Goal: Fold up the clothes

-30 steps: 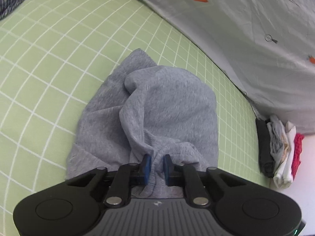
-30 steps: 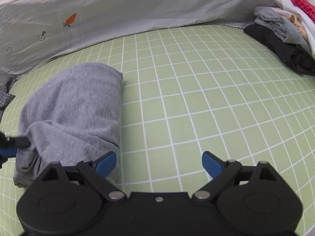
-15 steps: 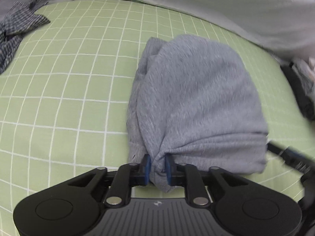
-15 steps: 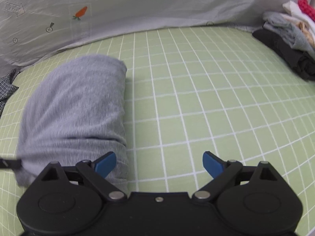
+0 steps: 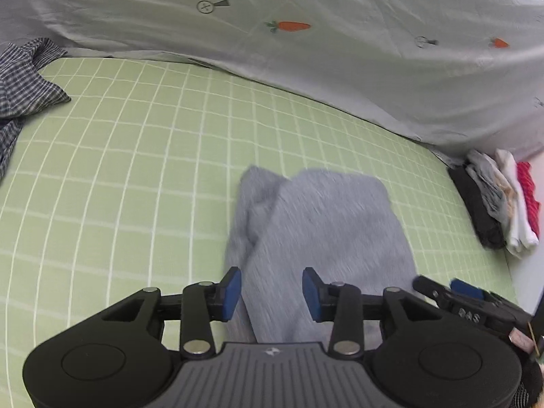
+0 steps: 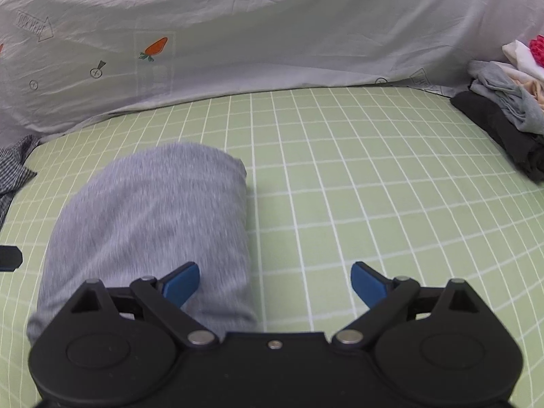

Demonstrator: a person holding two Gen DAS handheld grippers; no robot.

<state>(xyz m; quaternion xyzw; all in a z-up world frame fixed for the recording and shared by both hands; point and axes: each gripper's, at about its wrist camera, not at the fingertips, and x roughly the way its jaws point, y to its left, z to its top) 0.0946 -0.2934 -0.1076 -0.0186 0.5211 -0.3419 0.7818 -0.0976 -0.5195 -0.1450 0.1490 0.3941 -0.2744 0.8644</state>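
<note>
A grey garment (image 5: pixel 323 231) lies folded into a compact bundle on the green checked sheet (image 5: pixel 136 170). My left gripper (image 5: pixel 272 294) hovers over its near edge with jaws opening; the cloth shows between the blue pads, which stand apart from it. In the right wrist view the same grey garment (image 6: pixel 149 224) lies left of centre. My right gripper (image 6: pixel 275 284) stands wide open at the bundle's near right corner, its left pad over the cloth, gripping nothing. The right gripper's tip (image 5: pixel 465 292) also shows at the lower right of the left wrist view.
A stack of folded clothes (image 6: pixel 503 115), black, grey, white and red, sits at the right end of the sheet (image 6: pixel 374 187). A dark checked garment (image 5: pixel 23 78) lies crumpled at the far left. A white carrot-print sheet (image 5: pixel 306 40) rises along the back.
My left gripper let go of the grey garment's edge and its jaws spread apart. Both grippers drew back from the bundle, which now lies flatter on the sheet.
</note>
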